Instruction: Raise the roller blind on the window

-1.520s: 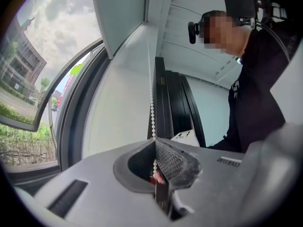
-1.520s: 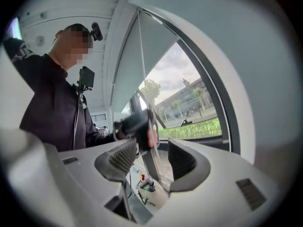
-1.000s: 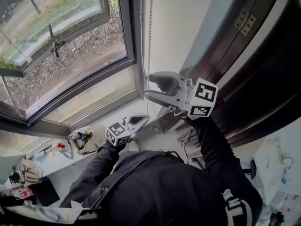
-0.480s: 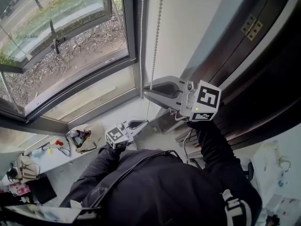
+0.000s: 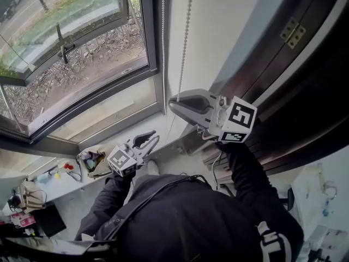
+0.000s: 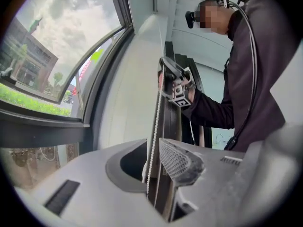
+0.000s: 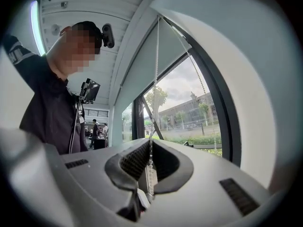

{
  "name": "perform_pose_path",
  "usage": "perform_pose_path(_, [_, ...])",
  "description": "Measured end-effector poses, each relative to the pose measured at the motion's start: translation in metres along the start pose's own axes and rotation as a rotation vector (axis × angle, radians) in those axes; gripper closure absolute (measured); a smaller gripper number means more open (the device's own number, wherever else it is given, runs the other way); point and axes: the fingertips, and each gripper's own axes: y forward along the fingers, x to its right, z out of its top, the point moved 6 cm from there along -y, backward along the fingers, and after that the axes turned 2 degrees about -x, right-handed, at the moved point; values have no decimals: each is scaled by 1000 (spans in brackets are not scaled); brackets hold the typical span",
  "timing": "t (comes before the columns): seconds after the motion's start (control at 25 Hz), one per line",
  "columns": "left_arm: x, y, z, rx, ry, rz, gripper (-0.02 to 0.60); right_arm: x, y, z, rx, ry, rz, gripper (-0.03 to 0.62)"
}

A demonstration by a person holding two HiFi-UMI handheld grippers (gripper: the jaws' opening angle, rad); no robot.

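The right gripper, smooth grey plastic with a black-and-white marker cube, sits at centre frame in the head view. Its jaws are clenched on the bead chain, a thin string of small white beads. The chain hangs from the top edge, just beside the dark window frame. In the right gripper view the chain is pinched between the cross-hatched pads.

Down and to the left, the left gripper has its jaws opening. The same chain runs through the gap between its mesh-textured faces and is not pressed.

In the right gripper view the roller blind, a flat pale grey sheet, covers the upper part of the window. A dark glossy wooden door with a brass hinge fills the upper right of the head view.
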Motion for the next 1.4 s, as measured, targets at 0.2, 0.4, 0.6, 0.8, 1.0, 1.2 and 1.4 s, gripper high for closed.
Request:
perform_pose_path(0.2, [-8, -4, 66, 130, 8, 35, 497, 5, 4, -40, -61, 38, -24, 577])
perform_pose_path(0.4, [3, 3, 100, 164, 57, -7, 489, -2, 14, -107, -136, 146, -15, 578])
perform_pose_path(0.6, [11, 13, 115, 187, 58, -42, 485, -15, 20, -178, -264, 211, -9, 577])
perform_pose_path(0.8, [20, 23, 109, 143, 85, -70, 485, -23, 12, -250, -390, 279, -18, 579])
perform_pose_path(1.0, [27, 27, 105, 112, 83, -84, 477, -27, 3, -286, -477, 314, -28, 582])
perform_pose_path(1.2, [30, 33, 106, 115, 84, -101, 472, -25, 0, -290, -489, 317, -27, 586])
perform_pose_path(1.4, [34, 35, 101, 100, 78, -112, 472, -29, 0, -285, -449, 314, -19, 586])
